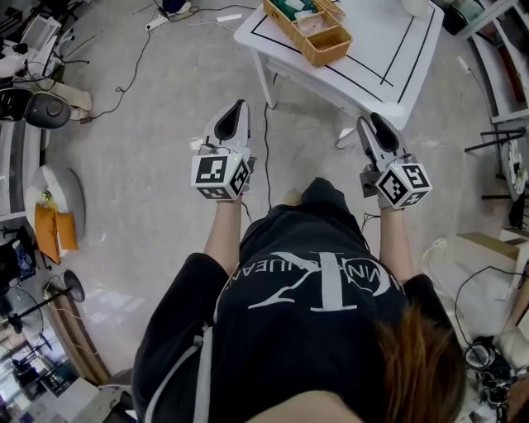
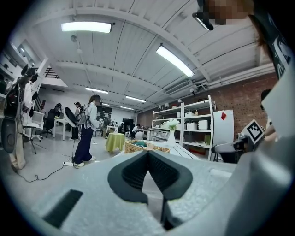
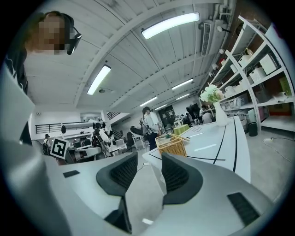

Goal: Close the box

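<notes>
L gripper [image 2: 148,153]: jaws tip to tip, empty. R gripper [image 3: 150,159]: jaws apart, nothing betw. Both short of the white table [image 1: 376,45]. Wicker box [image 1: 310,25] sits by a table corner, open. Step: approach, prob. Next: reach the lid and fold it over.

The head view looks steeply down over the person [image 1: 314,314]. Both gripper views face level, side by side. All three share the nearby surface [image 1: 397,58] and basket [image 1: 327,49].
</notes>
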The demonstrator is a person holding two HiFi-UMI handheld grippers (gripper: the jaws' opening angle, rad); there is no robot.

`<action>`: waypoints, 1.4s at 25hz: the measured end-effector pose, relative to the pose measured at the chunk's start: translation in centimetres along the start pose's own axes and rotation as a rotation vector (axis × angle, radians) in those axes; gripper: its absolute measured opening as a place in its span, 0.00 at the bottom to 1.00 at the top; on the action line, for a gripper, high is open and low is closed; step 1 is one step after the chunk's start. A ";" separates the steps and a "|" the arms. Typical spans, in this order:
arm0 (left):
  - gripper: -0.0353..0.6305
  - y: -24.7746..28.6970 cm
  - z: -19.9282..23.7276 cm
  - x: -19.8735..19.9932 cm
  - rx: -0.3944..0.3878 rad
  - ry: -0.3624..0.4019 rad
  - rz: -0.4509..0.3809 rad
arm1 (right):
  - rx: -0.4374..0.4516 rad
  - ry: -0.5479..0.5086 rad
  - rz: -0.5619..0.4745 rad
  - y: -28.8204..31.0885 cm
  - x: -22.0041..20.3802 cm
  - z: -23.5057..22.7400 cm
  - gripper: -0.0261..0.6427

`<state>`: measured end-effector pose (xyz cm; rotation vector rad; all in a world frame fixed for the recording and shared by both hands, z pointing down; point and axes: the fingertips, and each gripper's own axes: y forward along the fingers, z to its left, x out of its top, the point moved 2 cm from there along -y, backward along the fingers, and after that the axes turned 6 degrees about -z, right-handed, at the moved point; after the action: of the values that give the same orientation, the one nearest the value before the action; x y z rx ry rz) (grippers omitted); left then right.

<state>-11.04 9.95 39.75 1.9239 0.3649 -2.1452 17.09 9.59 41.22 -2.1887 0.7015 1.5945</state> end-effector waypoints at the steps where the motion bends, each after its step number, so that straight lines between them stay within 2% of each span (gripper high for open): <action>1: 0.07 0.2 0.1 -0.2 -0.002 -0.002 0.005 | 0.001 0.002 -0.001 0.3 0.1 -0.1 0.27; 8: 0.07 2.8 1.4 -0.4 0.011 -0.003 0.008 | 0.015 0.009 0.010 3.3 0.1 -1.8 0.27; 16: 0.07 8.6 3.3 -0.5 0.006 -0.006 0.015 | 0.046 -0.014 0.033 9.1 1.0 -4.4 0.27; 24: 0.07 15.0 4.7 -0.2 -0.025 -0.011 0.022 | 0.037 -0.006 0.039 13.8 2.6 -7.6 0.27; 35: 0.07 22.1 6.0 -0.3 -0.020 -0.019 0.054 | 0.029 0.043 0.074 19.4 5.2 -13.1 0.27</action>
<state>-9.12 -12.84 40.06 1.8796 0.3254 -2.1159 17.51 -14.42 40.63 -2.2066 0.8225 1.5665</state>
